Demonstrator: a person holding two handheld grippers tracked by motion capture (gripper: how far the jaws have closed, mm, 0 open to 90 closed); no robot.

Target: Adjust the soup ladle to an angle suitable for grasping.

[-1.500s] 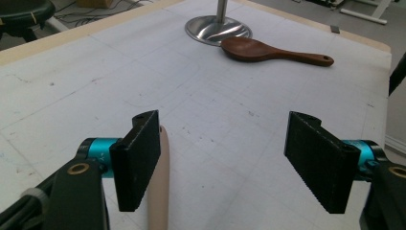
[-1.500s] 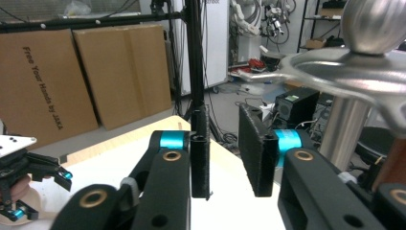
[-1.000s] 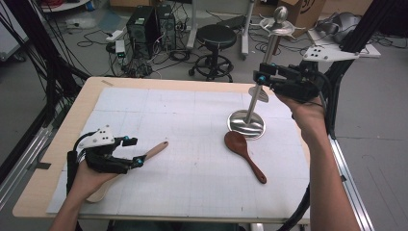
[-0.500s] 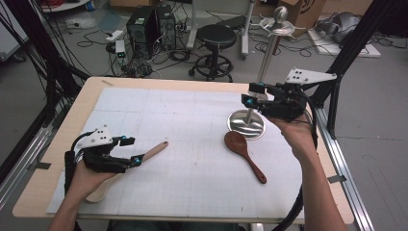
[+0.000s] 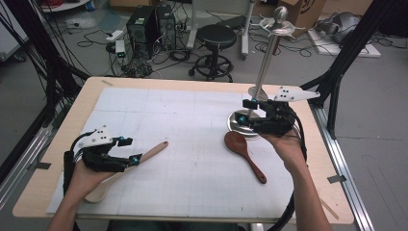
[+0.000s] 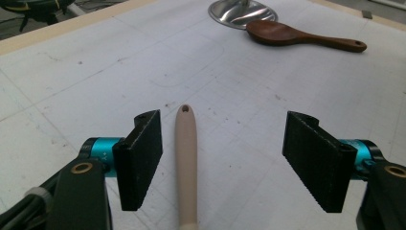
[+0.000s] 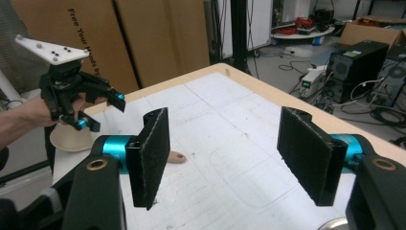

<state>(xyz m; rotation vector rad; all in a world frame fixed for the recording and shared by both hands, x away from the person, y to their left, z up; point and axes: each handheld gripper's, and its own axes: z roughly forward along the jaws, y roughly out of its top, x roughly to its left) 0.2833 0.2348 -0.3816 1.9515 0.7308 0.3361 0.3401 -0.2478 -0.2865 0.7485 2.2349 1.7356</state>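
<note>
We see gridded bench [image 5: 192, 159], cluttered lab floor beyond. Left claw [image 6: 225, 163] gapes, pale spoon [image 6: 186, 158] between jaws, untouched. Right claw [image 7: 230, 158] just opening, empty, above steel stand [image 5: 240, 122]; brown spoon [image 5: 243, 149] beside.

Each tool, left tool [image 5: 126, 153] and right tool [image 5: 251, 111], is black, with flat rough pads, turquoise collars behind them, brass-ringed screws beside those, a white dotted plate on top and a trailing black cable.
</note>
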